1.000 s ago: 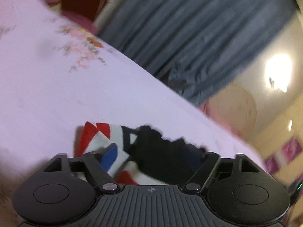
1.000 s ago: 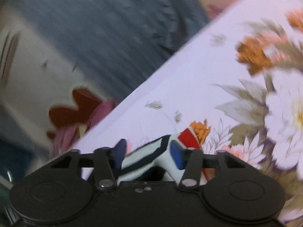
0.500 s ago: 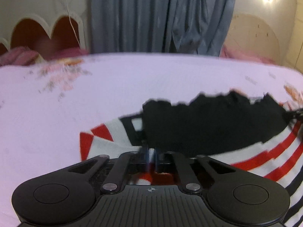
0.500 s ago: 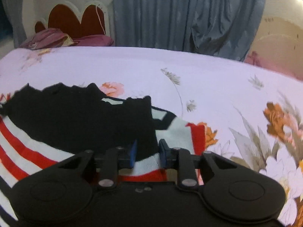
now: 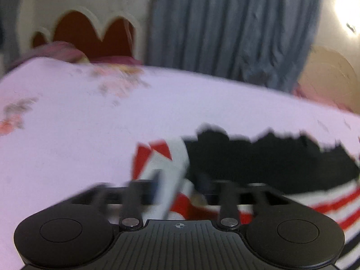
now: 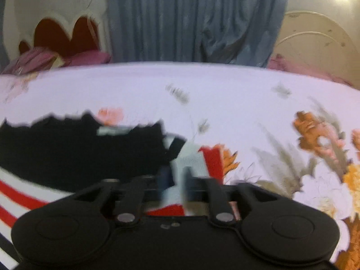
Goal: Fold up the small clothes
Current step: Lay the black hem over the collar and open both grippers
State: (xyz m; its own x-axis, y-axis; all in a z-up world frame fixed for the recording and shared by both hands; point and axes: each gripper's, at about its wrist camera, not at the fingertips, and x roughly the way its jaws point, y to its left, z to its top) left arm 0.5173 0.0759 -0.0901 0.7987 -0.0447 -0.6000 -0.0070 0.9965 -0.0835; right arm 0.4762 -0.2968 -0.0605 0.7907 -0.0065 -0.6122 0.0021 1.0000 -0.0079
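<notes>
Across the lower half of both wrist views: a small garment (image 5: 265,164) lies flat on a pale flowered bedsheet (image 5: 67,135), black panel uppermost, red and white stripes toward the bottom edge.
Garment ends: one red-and-white corner sits at lower centre of the left view, the opposite corner (image 6: 202,162) at lower centre of the right view.
Left gripper (image 5: 180,184): jaws have just been opening; they now stand apart with the corner cloth between them, pads not visibly pressing. Blur limits certainty.
Right gripper (image 6: 175,184): jaws have just been opening; parted, with white cloth in the gap and no clamp visible.
Handling, judged: light, soft and limp; it will sag and crease, not hold shape. Knit surface should not slip much.
Grip points, judged: pinch the outer corners or hem edges, both layers together, not the black middle.
</notes>
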